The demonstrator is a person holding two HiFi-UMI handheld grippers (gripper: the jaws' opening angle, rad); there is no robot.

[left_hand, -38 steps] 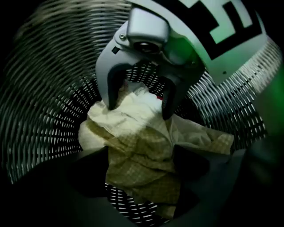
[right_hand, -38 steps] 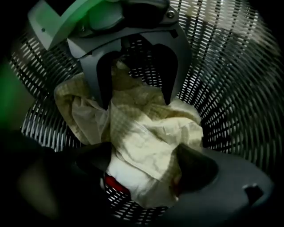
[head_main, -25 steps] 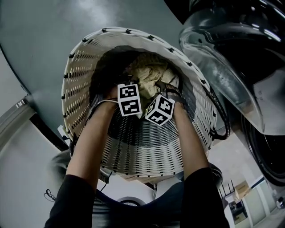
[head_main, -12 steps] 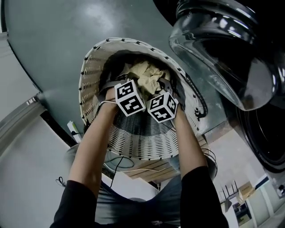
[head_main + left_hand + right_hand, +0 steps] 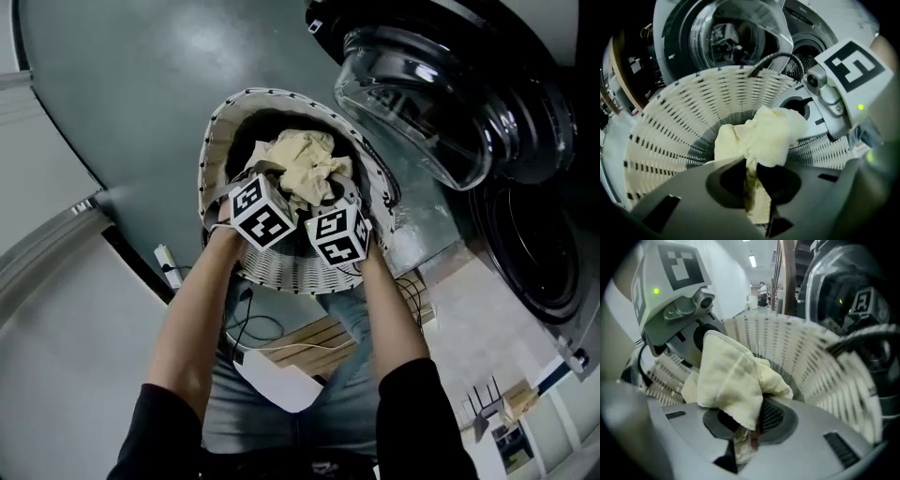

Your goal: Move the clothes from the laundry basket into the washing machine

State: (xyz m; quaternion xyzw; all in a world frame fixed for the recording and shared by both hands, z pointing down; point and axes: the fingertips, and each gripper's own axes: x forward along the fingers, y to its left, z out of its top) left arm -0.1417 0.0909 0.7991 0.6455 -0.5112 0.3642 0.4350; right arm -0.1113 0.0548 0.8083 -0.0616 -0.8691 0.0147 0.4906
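A crumpled pale yellow cloth (image 5: pixel 305 164) hangs over the mouth of the white woven laundry basket (image 5: pixel 212 159). Both grippers hold it from the near side. My left gripper (image 5: pixel 274 186) is shut on one fold of the cloth (image 5: pixel 759 136), which is pinched between its jaws (image 5: pixel 751 180). My right gripper (image 5: pixel 328 199) is shut on another fold (image 5: pixel 731 376), which bunches between its jaws (image 5: pixel 746 427). Both pairs of jaws have just been closing on the cloth. The marker cubes hide the fingertips in the head view.
The washing machine's round glass door (image 5: pixel 422 103) stands open at the upper right, close to the basket's rim. The dark drum opening (image 5: pixel 534 253) lies to the right of it. Cables (image 5: pixel 248 328) and a wooden board (image 5: pixel 309 342) lie on the floor below the basket.
Both grippers have risen from deep inside the basket to its mouth, and the yellow cloth has come up with them. The basket now looks smaller and farther away in the head view.
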